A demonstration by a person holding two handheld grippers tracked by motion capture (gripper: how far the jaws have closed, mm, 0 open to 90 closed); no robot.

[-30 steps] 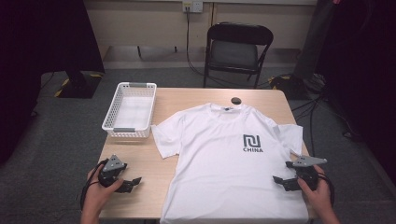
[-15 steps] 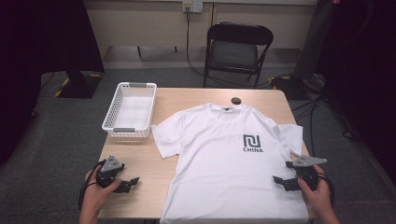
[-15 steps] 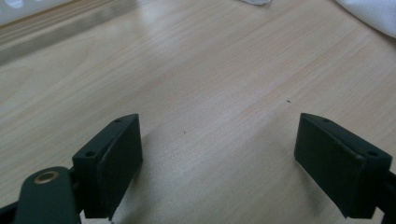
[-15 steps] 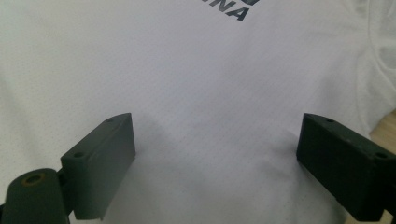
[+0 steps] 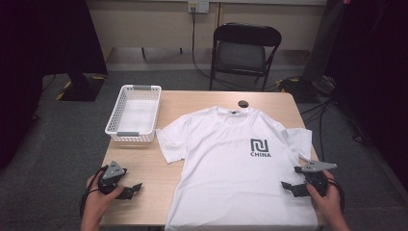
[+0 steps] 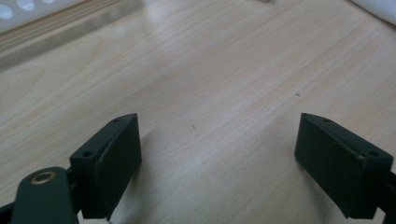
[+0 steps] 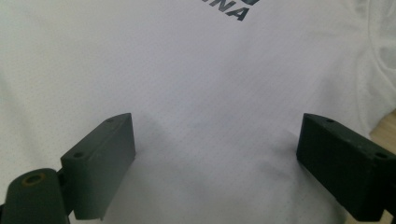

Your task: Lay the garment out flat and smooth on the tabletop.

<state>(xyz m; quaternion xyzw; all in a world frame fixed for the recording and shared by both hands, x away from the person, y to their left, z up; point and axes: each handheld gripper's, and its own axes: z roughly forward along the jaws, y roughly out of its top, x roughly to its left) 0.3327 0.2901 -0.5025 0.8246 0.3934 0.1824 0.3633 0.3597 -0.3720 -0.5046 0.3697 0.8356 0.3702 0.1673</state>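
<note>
A white T-shirt (image 5: pixel 233 163) with a dark "CHINA" logo (image 5: pixel 260 147) lies spread flat, front up, on the wooden table (image 5: pixel 144 166). My left gripper (image 5: pixel 131 191) rests open on bare wood near the front left edge, a hand's width left of the shirt; its jaws stand wide apart over the wood (image 6: pixel 215 121). My right gripper (image 5: pixel 289 187) sits open over the shirt's lower right part, with nothing but white fabric (image 7: pixel 215 107) between its jaws and the logo's letters (image 7: pixel 229 11) at the top.
A white slatted basket (image 5: pixel 133 113) stands at the table's left rear. A small black round object (image 5: pixel 243 103) lies by the shirt's collar. A black folding chair (image 5: pixel 243 53) stands behind the table. Cables trail on the floor at right.
</note>
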